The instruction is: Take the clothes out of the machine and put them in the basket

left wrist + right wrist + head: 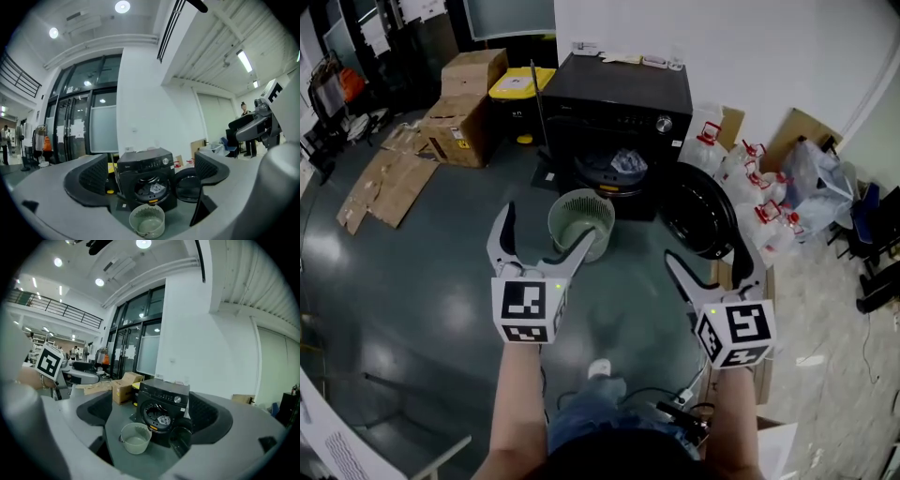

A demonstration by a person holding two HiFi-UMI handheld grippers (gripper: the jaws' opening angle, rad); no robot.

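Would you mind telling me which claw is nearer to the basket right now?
Left. The left claw points straight at the basket, just short of it; the right claw is farther off to its right, in front of the open door.

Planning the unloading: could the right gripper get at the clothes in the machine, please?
Probably yes, once closer: the door hangs open, clothes show in the machine, and the right gripper is open and empty.
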